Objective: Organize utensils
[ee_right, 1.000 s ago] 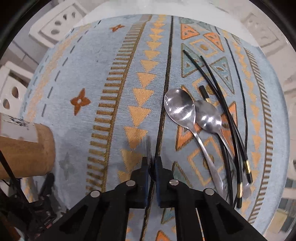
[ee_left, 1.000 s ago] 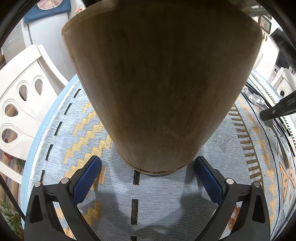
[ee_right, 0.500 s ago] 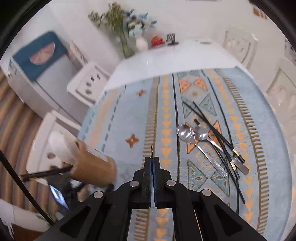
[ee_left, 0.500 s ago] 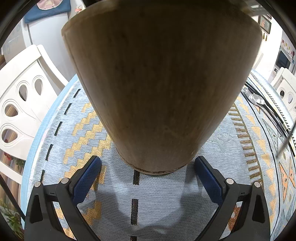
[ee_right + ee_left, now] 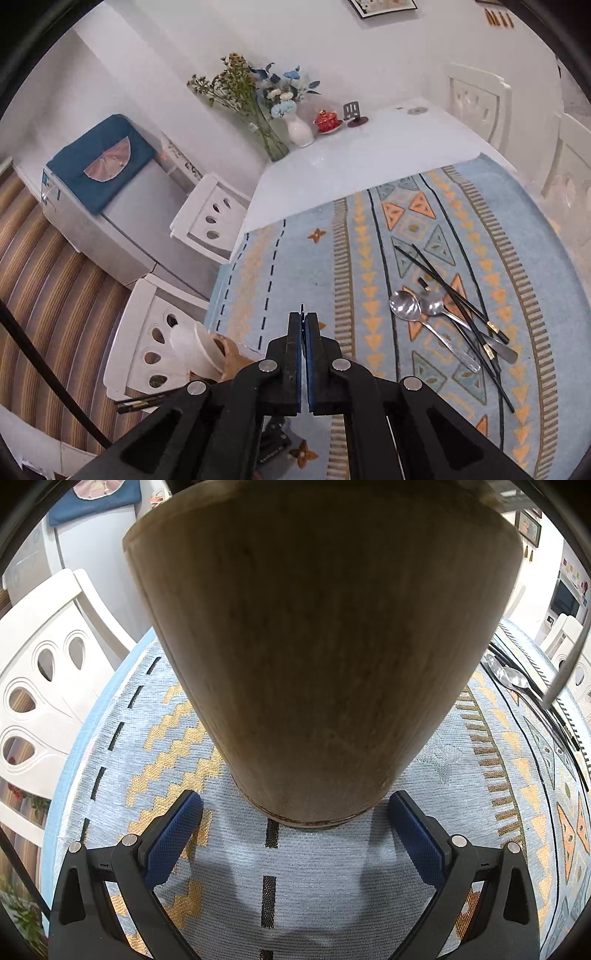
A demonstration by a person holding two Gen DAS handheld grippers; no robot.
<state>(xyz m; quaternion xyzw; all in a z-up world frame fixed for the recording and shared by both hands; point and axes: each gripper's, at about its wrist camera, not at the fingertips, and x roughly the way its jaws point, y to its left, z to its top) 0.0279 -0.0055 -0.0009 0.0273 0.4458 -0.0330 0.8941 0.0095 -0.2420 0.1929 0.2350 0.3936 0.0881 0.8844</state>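
Left wrist view: the left gripper (image 5: 295, 805) stands wide open, its blue pads (image 5: 173, 834) on either side of the wooden holder (image 5: 321, 646), just beside its base, with a sliver of cloth showing between.
Holder: on the patterned blue cloth (image 5: 314, 867) near its left edge, close to a white chair (image 5: 40, 672).
Right gripper: the right gripper (image 5: 303, 321) is closed tight on a thin metal utensil (image 5: 302, 309); only its narrow edge shows past the pads, so its kind cannot be told.
Same utensil, left wrist view: a blurred grey strip (image 5: 567, 664) held in the air over the cloth's right side.
Loose utensils: two spoons (image 5: 406, 306) and black chopsticks (image 5: 461, 295) lie crossed in one heap toward the cloth's right edge.
Table: bare white top (image 5: 351, 166) beyond the cloth's far edge.
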